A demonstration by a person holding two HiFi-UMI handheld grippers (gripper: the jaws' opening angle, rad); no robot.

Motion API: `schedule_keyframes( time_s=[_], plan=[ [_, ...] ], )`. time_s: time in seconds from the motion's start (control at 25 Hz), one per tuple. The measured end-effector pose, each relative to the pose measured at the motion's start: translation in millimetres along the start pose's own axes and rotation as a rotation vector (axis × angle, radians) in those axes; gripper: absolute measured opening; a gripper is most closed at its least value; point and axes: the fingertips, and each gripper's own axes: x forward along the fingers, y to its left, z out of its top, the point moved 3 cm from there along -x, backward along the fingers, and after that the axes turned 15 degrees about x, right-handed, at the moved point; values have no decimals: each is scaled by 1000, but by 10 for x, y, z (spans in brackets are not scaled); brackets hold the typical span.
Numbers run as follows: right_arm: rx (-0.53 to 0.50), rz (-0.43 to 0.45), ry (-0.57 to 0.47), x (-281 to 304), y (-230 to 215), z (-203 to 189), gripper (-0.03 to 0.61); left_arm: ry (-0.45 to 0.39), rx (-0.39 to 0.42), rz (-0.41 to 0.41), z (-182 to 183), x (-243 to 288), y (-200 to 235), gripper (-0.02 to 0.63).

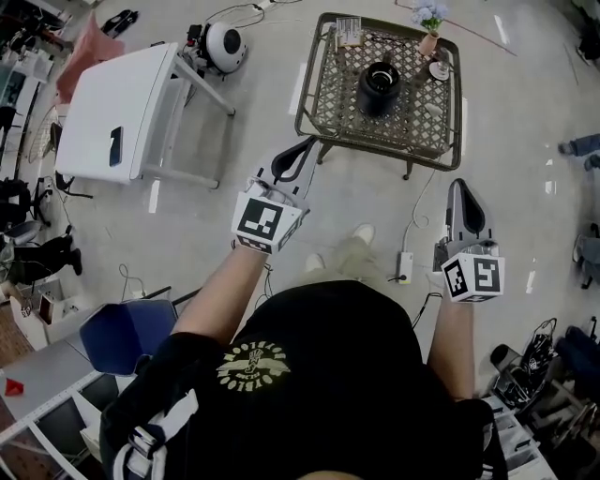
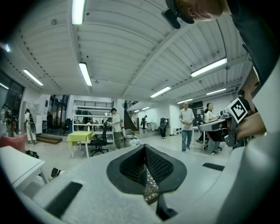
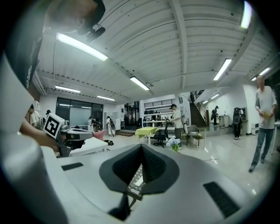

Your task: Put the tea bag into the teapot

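A black teapot [image 1: 379, 88] stands in the middle of a low mesh-topped table [image 1: 323, 103] ahead of me. At that table's far left corner lies a small pale striped packet [image 1: 349, 31]; whether it is the tea bag is too small to tell. My left gripper [image 1: 305, 146] points at the table's near left corner, jaws together, nothing in them. My right gripper [image 1: 458, 185] hovers over the floor, short of the table's near right corner, shut and empty. In the left gripper view the left gripper [image 2: 144, 148] has its pads meeting; the right gripper [image 3: 141, 146] looks the same in its own view.
A small vase of flowers [image 1: 428, 26] and a saucer [image 1: 439, 70] share the teapot's table. A white folding table [image 1: 122, 103] stands to the left, with a round white device [image 1: 225, 45] behind it. A power strip [image 1: 403, 267] lies on the floor. People [image 2: 187, 127] stand far off.
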Motion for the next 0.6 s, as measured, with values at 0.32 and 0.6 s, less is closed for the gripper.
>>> schedule_keyframes(
  time_s=[0.32, 0.6],
  plan=[
    [1, 6, 21, 297, -337, 42, 8, 24, -14, -5, -93, 460, 11, -5],
    [5, 7, 24, 465, -622, 137, 8, 36, -12, -4, -63, 819, 27, -5]
  ],
)
